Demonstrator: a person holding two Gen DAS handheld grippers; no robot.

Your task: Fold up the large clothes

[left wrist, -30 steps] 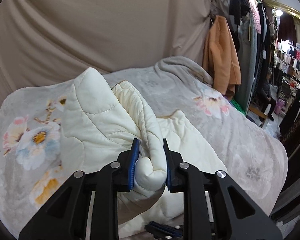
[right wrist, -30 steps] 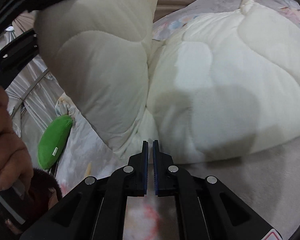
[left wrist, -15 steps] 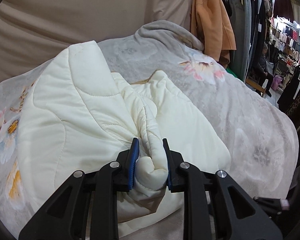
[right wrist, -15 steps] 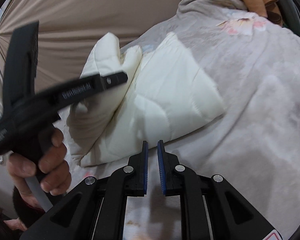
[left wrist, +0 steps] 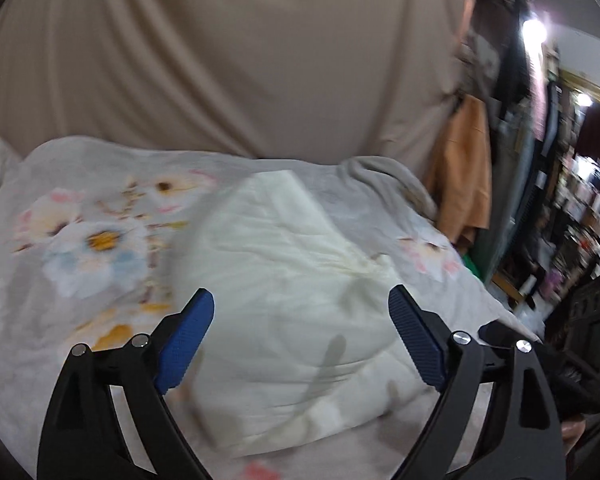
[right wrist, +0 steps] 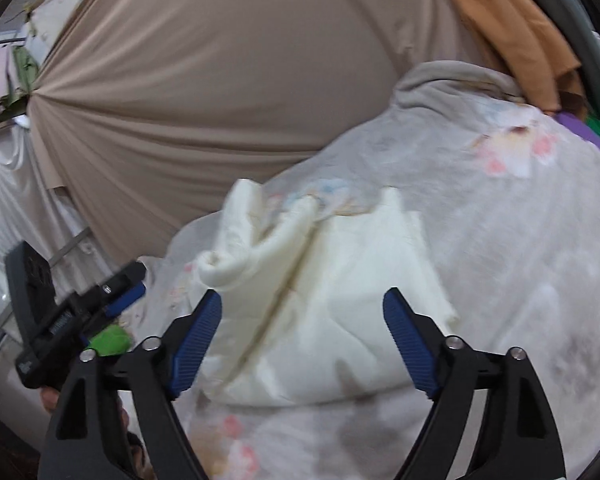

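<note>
The cream quilted coat has been released by the left gripper; both grippers' jaws have just been opened wide, the right gripper too, and the coat is left lying on the bed beyond them, untouched.

Bare floral blanket around the padded coat.

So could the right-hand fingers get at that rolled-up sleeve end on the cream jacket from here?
Probably yes. The right gripper is open with nothing between its fingers, and the sleeve end lies uncovered on top of the cream jacket, just ahead and slightly left.
</note>
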